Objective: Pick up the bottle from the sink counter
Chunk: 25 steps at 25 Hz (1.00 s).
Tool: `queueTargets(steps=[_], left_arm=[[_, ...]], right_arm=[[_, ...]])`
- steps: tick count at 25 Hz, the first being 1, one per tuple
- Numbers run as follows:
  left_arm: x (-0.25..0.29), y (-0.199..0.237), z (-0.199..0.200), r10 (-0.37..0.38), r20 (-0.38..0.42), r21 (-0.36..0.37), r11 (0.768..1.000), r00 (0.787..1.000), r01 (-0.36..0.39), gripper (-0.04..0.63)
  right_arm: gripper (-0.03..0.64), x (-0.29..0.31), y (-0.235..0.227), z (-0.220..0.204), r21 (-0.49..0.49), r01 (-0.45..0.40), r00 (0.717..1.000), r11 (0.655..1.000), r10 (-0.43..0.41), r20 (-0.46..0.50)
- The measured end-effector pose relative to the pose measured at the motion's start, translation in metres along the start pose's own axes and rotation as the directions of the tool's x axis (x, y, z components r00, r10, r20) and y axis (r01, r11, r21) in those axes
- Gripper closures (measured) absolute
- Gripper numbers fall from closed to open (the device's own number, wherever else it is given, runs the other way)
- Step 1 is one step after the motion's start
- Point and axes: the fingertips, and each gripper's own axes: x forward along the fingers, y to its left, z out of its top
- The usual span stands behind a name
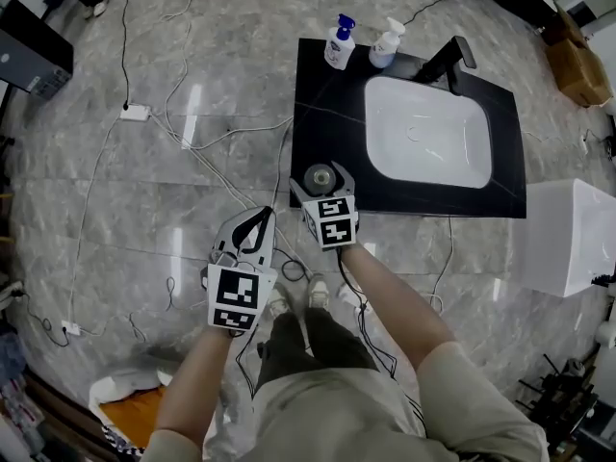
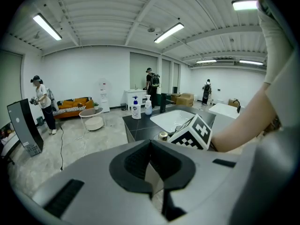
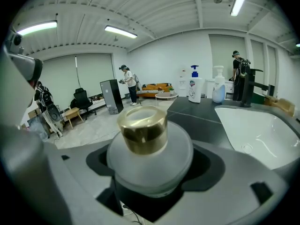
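A round frosted bottle (image 1: 317,178) with a gold cap stands at the front left corner of the black sink counter (image 1: 327,114). My right gripper (image 1: 323,169) reaches around it. In the right gripper view the bottle (image 3: 143,130) sits between the wide jaws of the right gripper (image 3: 150,172), with dark gaps on both sides, so the pads do not press on it. My left gripper (image 1: 252,227) hangs over the floor to the left of the counter. In its own view the left gripper (image 2: 151,146) has its jaws together with nothing in them.
A white basin (image 1: 428,133) with a black faucet (image 1: 448,61) fills the counter's right part. Two pump bottles (image 1: 339,44) (image 1: 386,44) stand at the counter's far edge. Cables (image 1: 192,142) run across the marble floor. A white box (image 1: 573,234) stands to the right.
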Motion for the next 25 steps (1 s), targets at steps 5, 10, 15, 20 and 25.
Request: queueTargets(steps=[5, 10, 15, 20, 25], left_arm=[[-0.006, -0.001, -0.009, 0.013, -0.010, -0.010, 1.000, 1.000, -0.013, 0.589], [-0.017, -0.001, -0.009, 0.028, -0.005, -0.010, 1.000, 1.000, -0.029, 0.589], [-0.035, 0.005, 0.004, 0.063, 0.020, -0.001, 0.998, 0.998, -0.063, 0.589], [-0.062, 0.010, 0.034, 0.103, 0.074, 0.033, 0.994, 0.992, -0.106, 0.589], [-0.098, 0.004, 0.074, 0.117, 0.143, 0.095, 0.987, 0.983, -0.131, 0.589]], right_arm=[[0.287, 0.000, -0.002, -0.002, -0.040, 0.029, 0.999, 0.999, -0.030, -0.011], [0.287, -0.007, 0.001, 0.003, -0.052, 0.029, 1.000, 0.998, -0.029, -0.008], [0.287, -0.041, 0.009, 0.040, -0.066, 0.016, 0.998, 0.998, -0.012, 0.056], [0.287, -0.100, 0.020, 0.092, -0.091, -0.004, 0.994, 0.996, 0.014, 0.112], [0.287, -0.175, 0.032, 0.141, -0.159, -0.003, 0.981, 0.987, 0.034, 0.193]])
